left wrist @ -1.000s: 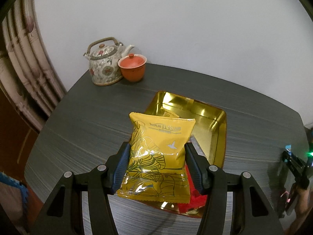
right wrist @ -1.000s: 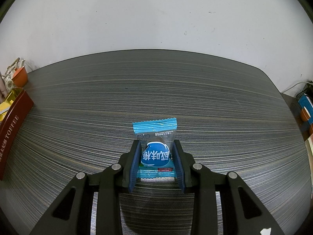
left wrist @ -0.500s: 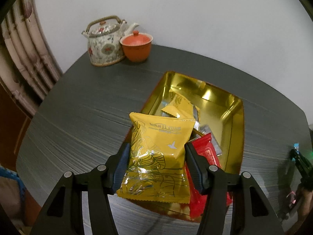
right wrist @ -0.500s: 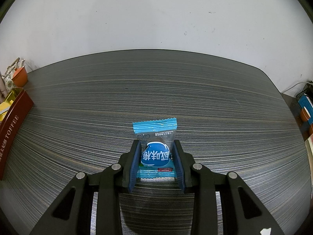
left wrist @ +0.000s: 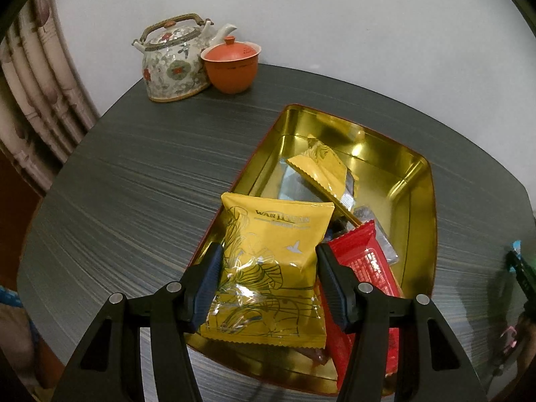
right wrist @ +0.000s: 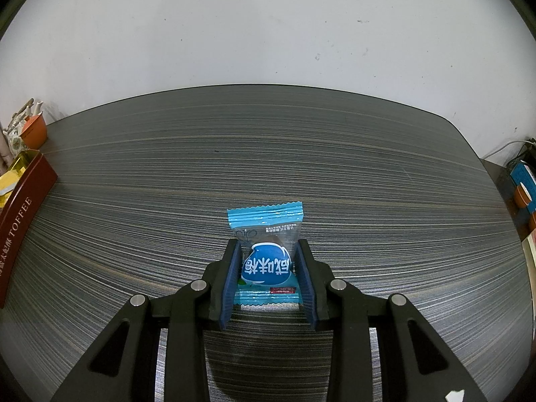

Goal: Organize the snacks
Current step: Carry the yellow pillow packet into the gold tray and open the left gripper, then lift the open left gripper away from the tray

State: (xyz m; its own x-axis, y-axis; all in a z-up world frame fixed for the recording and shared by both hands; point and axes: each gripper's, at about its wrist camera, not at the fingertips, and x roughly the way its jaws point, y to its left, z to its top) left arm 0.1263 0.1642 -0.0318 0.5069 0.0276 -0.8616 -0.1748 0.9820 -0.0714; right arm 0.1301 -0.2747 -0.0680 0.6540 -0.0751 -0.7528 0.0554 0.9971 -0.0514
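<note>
My left gripper (left wrist: 268, 251) is shut on a yellow snack packet (left wrist: 271, 261) and holds it over the near end of the gold tin tray (left wrist: 420, 201). The tray holds a second yellow packet (left wrist: 325, 167), a red packet (left wrist: 368, 268) and silver wrappers (left wrist: 294, 184). My right gripper (right wrist: 268, 254) is shut on a small blue snack packet (right wrist: 266, 251) just above the dark table (right wrist: 268, 154). The tray's red side, marked TOFFEE, shows at the far left of the right wrist view (right wrist: 20, 214).
A flowered teapot (left wrist: 174, 63) and an orange lidded cup (left wrist: 231, 67) stand at the table's far left corner by the wall. A curtain (left wrist: 33, 100) hangs left. Books or boxes (right wrist: 522, 187) lie beyond the table's right edge.
My left gripper has moved forward and left over the tray with the yellow packet, so more of the tray's contents show. The right gripper has not moved.
</note>
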